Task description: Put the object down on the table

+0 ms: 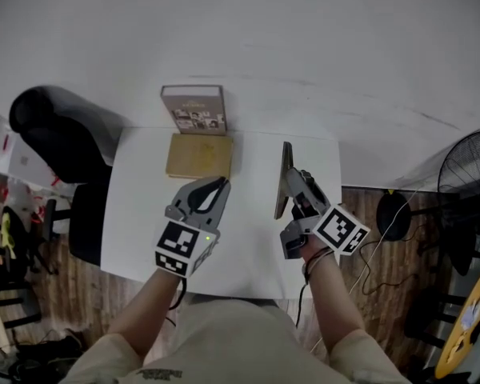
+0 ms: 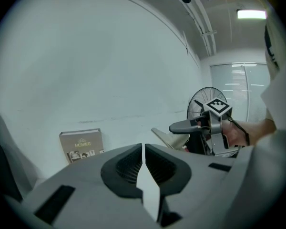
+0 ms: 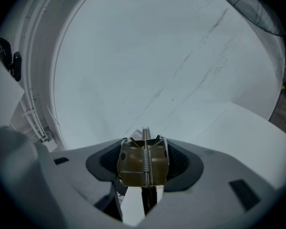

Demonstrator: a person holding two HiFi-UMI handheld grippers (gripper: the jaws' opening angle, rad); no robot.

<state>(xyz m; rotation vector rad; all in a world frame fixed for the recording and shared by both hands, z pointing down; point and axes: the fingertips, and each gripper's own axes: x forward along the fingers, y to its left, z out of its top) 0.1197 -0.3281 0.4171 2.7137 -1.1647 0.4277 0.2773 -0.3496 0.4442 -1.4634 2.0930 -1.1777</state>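
My right gripper (image 1: 298, 184) is shut on a thin clipboard (image 1: 286, 176), which stands on its edge, upright, over the right half of the white table (image 1: 256, 254). In the right gripper view its brass-coloured spring clip (image 3: 144, 163) fills the gap between the jaws of the right gripper (image 3: 144, 144). The left gripper view shows the clipboard (image 2: 168, 138) as a beige wedge under the right gripper (image 2: 200, 128). Whether its lower edge touches the table I cannot tell. My left gripper (image 1: 214, 189) hovers over the table's middle, shut on nothing (image 2: 143, 152).
A grey book (image 1: 194, 109) stands against the wall at the table's back edge (image 2: 81, 146). A tan book (image 1: 198, 157) lies flat just in front of it. A black chair (image 1: 52, 134) stands left of the table, a floor fan (image 1: 468, 178) to the right.
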